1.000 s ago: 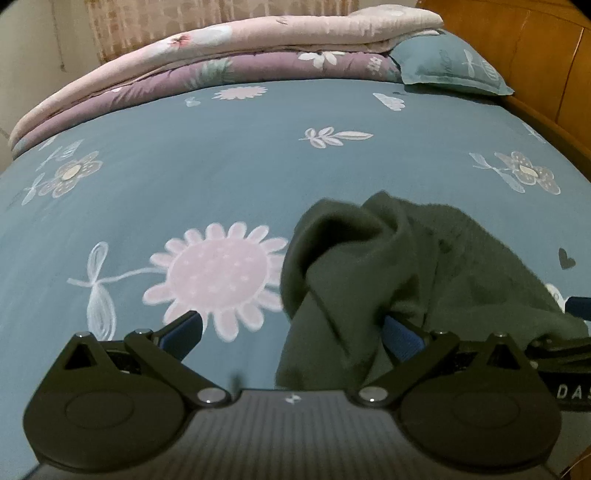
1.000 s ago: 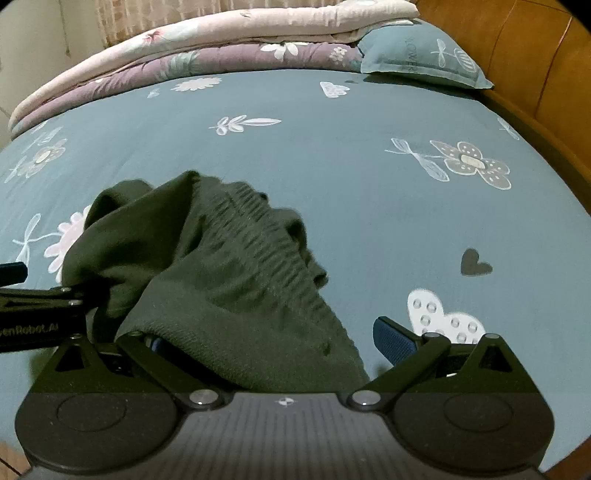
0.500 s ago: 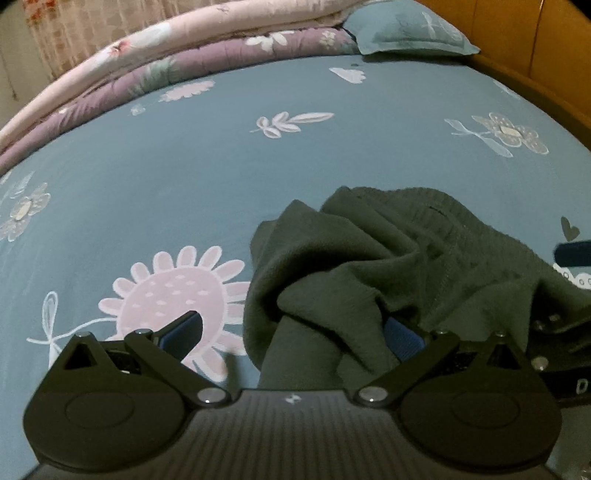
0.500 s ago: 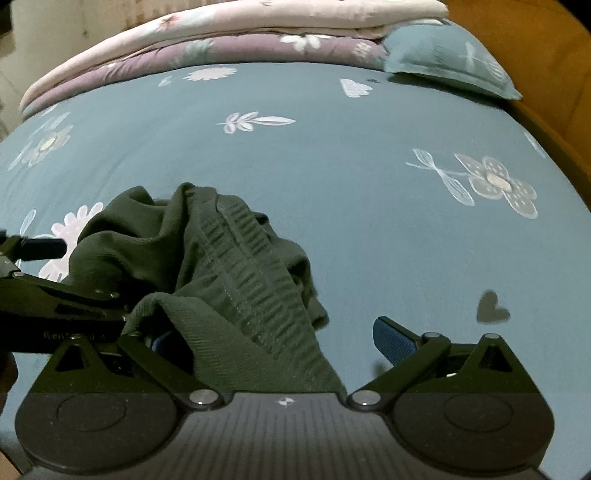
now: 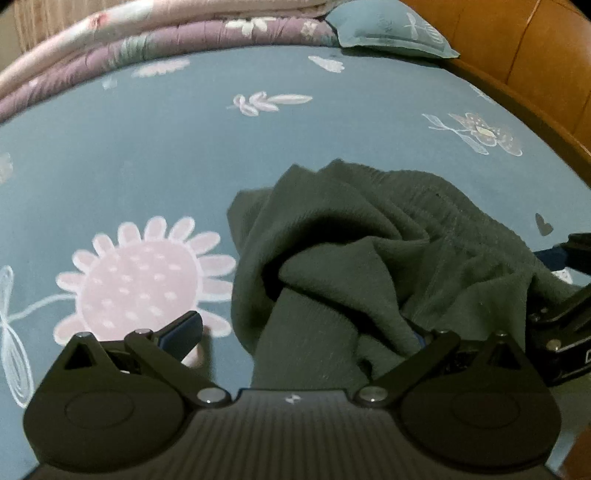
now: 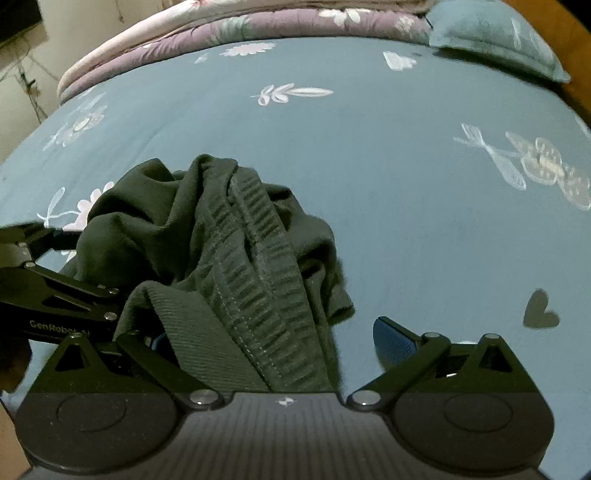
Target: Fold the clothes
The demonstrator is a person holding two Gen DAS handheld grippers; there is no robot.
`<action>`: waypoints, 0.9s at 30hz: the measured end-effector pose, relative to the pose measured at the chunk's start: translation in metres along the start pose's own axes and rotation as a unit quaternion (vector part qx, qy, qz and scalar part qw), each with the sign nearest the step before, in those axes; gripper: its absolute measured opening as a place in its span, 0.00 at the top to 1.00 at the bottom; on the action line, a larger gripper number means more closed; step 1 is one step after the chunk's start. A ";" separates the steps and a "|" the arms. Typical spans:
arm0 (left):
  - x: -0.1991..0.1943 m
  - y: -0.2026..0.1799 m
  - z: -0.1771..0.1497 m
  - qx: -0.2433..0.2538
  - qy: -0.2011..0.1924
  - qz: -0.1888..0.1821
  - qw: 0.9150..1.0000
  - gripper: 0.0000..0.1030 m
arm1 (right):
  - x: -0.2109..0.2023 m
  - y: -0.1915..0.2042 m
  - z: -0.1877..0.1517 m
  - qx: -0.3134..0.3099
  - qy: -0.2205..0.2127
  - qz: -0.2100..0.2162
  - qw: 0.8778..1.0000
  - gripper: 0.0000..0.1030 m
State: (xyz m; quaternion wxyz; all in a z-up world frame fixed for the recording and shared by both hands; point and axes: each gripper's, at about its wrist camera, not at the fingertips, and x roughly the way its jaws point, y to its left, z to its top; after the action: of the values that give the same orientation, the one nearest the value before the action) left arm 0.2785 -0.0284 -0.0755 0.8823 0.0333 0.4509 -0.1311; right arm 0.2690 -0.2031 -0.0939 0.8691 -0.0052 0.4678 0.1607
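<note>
A dark green garment (image 5: 369, 266) lay bunched in a heap on the bed (image 5: 184, 155), on the blue floral sheet, near the edge closest to the cameras and well apart from the pillow (image 5: 391, 29) at the far right corner. Its ribbed waistband (image 6: 255, 273) ran from the top of the heap down toward the right wrist camera.

The left gripper (image 5: 306, 332) had its jaws set wide apart; one blue-padded finger (image 5: 183, 332) stood clear over the pink flower print (image 5: 136, 280), while the other was buried under folds of the cloth. Fabric draped between the two fingers and back toward the gripper body.

The right gripper (image 6: 273, 339) also had its jaws spread. Its right finger (image 6: 393, 339) hung free above the bare sheet, and its left finger was covered by the garment, the waistband passing between the two. Neither pair of jaws was closed on the cloth.

The two grippers sat just beside each other at either side of the heap. Folded quilts (image 6: 221, 29) were stacked along the far edge of the bed, and a wooden headboard (image 5: 517, 55) rose at the right.
</note>
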 end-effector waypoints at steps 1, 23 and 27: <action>0.000 0.001 0.000 -0.003 0.002 -0.005 1.000 0.00 | -0.001 -0.001 0.000 -0.002 -0.001 0.003 1.000 0.00; -0.065 -0.032 0.035 0.121 -0.029 0.015 0.992 0.01 | -0.065 -0.011 0.031 -0.163 -0.043 0.042 0.985 0.00; -0.041 -0.040 0.034 0.139 0.002 0.032 0.990 0.01 | -0.068 -0.008 0.033 -0.196 -0.044 0.045 0.979 0.00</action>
State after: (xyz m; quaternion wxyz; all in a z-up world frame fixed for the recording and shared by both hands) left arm 0.2721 -0.0643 -0.0201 0.8721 0.1697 0.4286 -0.1643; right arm 0.2634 -0.2240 -0.0207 0.8628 -0.1471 0.3888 0.2879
